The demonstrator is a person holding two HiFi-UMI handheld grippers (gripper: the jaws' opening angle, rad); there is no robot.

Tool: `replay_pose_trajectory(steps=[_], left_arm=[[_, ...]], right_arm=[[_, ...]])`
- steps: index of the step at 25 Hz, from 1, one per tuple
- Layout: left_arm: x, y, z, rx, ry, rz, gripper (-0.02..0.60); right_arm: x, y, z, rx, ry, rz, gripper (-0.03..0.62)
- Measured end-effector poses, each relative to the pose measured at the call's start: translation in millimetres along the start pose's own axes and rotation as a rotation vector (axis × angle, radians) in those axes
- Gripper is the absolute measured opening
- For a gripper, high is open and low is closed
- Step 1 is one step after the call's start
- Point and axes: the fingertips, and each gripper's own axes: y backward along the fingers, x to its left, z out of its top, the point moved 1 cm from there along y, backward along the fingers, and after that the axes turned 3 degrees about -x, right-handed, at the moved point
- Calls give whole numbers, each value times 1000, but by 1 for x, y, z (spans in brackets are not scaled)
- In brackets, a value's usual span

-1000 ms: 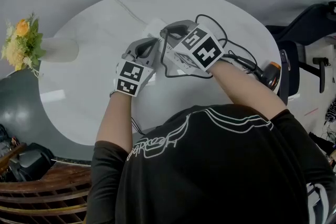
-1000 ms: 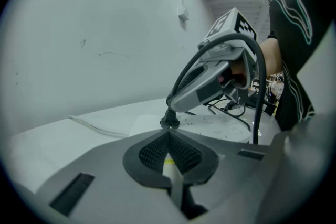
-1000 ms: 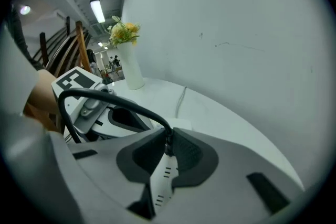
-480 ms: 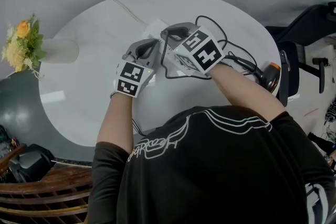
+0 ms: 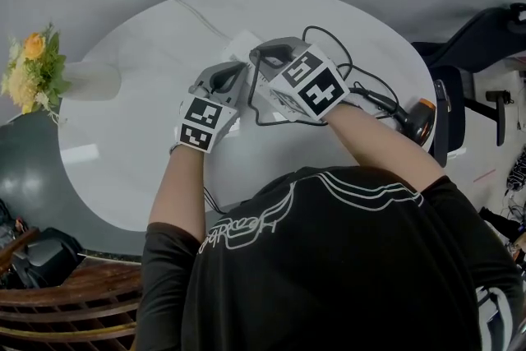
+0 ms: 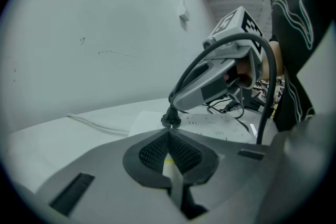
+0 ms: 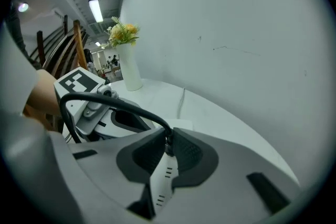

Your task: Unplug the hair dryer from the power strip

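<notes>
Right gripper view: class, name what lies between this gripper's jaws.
The black plug, its cable arching left, pinched over the white power strip. The right gripper view shows it.

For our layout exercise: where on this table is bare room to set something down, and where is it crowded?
Free: the tabletop between vase and left gripper, and the far rim. Crowded: around the right gripper, power strip, plug, cord and hair dryer.

The left tongs [image 6: 169, 135] have pads meeting at the tips over the white power strip [image 6: 220, 124] on the bench [image 6: 58, 131]. Just beyond, the right tongs [image 6: 173, 106] pinch the black plug [image 6: 170, 120] standing on it.
</notes>
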Motion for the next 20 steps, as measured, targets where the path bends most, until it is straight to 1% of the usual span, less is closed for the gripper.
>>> replay_pose_trajectory(steps=[3,5,6,9,12,14,18,20], left_arm=[[0,1,0,-1,1,3,2],[-1,1,0,-2,3,2,2],[0,0,0,-1,6,2,2],[0,-1,0,2,9,3,2],[-1,-2,1,2,2,7,2],[0,-2,1,2,1,8,2],[0,-1,1,0,3,3,2],[0,-1,0,3,7,5,2]], right_arm=[[6,0,1,14,69,-12,26],[7,1,1,16,80,-9,26],[4,1,0,10,60,-4,26],[-7,2,-3,-13,-50,18,26],[-9,4,-4,-22,-79,21,26],[-6,4,-3,-17,-47,6,26],[7,4,0,7,80,-20,26],[6,4,-1,8,88,-9,26]])
